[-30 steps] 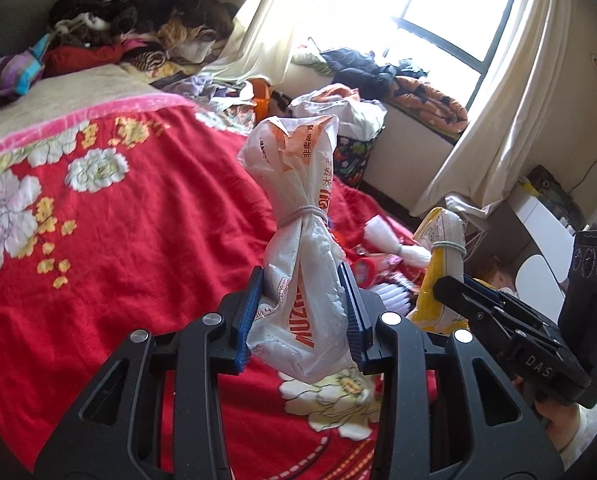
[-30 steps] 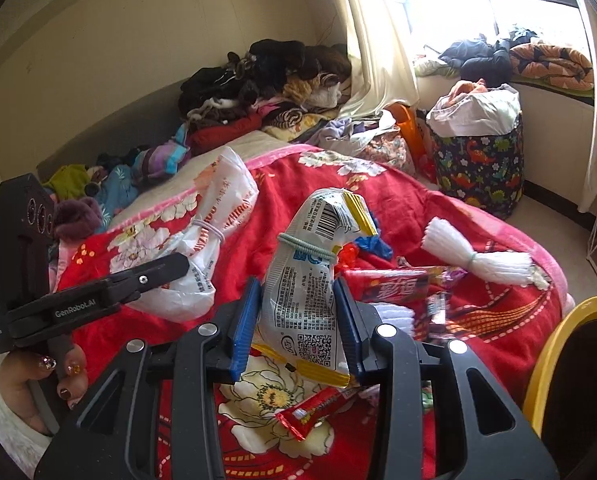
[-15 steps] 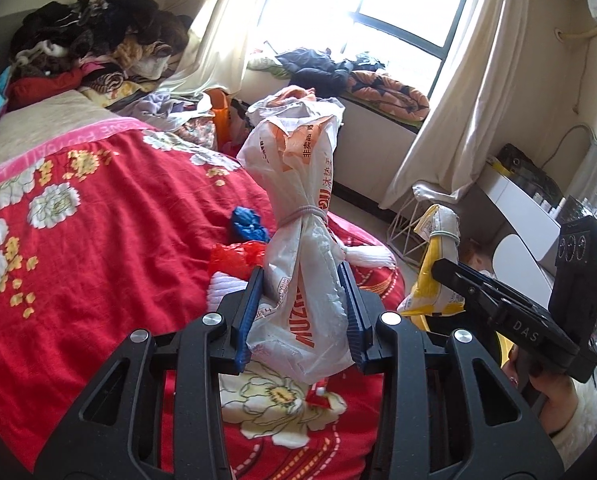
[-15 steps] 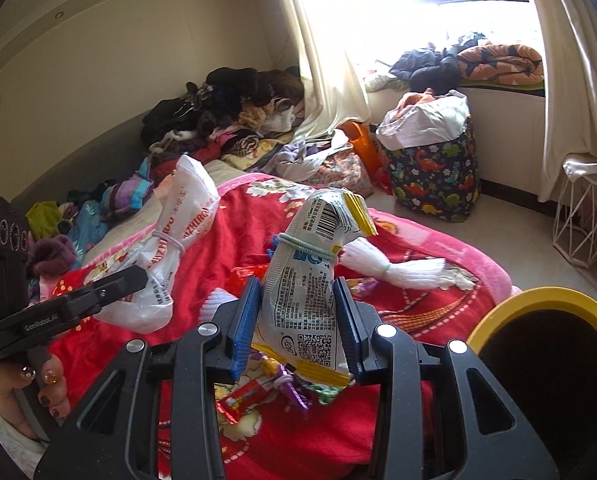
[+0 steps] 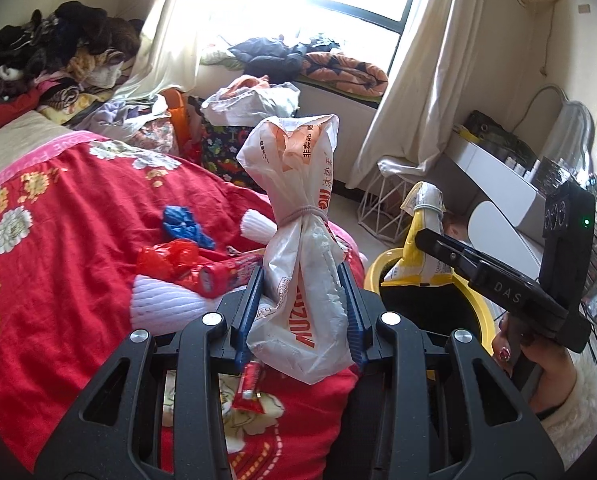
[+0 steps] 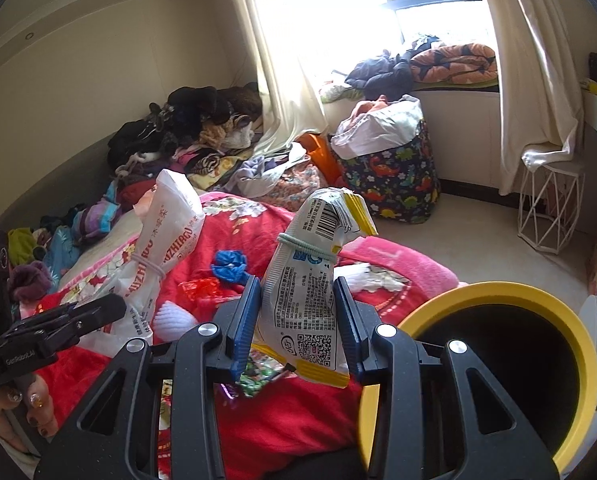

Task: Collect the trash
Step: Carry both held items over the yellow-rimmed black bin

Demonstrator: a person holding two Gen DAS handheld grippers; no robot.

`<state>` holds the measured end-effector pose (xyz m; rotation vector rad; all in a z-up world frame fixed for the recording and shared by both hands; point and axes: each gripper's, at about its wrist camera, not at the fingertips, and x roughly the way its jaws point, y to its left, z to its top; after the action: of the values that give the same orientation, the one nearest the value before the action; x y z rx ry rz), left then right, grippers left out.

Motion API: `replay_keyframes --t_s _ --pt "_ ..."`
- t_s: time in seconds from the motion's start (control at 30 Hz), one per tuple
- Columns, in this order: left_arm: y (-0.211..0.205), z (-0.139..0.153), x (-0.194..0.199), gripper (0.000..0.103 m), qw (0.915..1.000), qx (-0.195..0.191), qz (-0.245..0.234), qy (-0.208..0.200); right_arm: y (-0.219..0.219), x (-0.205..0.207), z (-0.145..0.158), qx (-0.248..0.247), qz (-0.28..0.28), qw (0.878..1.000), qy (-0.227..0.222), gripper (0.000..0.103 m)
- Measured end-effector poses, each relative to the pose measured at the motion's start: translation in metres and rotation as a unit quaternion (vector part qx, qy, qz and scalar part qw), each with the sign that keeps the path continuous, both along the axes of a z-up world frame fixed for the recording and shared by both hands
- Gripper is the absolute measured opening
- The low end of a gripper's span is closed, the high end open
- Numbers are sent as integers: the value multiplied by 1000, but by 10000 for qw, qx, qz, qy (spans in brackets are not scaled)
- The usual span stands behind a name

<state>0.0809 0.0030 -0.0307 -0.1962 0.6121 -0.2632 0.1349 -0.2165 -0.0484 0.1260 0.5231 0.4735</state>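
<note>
Red floral blanket (image 5: 58,280) w/ wrappers; yellow-rimmed bin (image 6: 578,360) beside.

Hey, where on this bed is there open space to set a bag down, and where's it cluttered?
Free: the red blanket between its pink edge and the blue wrapper. Crowded: the bed's foot end, with the red wrapper, white foam sleeve and candy wrapper; the clothes pile fills the head end.
</note>
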Motion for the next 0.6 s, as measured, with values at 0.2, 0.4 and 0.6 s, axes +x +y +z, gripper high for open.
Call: replay_keyframes --t_s 0.2,0.4,0.6 --pt "-20 0 5 29 9996 79 -260 7 -22 -1 -1 2 -243 9997 -13 36" --pt "-41 -1 10 30 9988 133 -465 5 -45 -4 -2 22 -477 9989 -16 36" --pt "-56 -3 14 30 9980 144 -619 29 -65 -5 -5 18 -694 9976 28 36"
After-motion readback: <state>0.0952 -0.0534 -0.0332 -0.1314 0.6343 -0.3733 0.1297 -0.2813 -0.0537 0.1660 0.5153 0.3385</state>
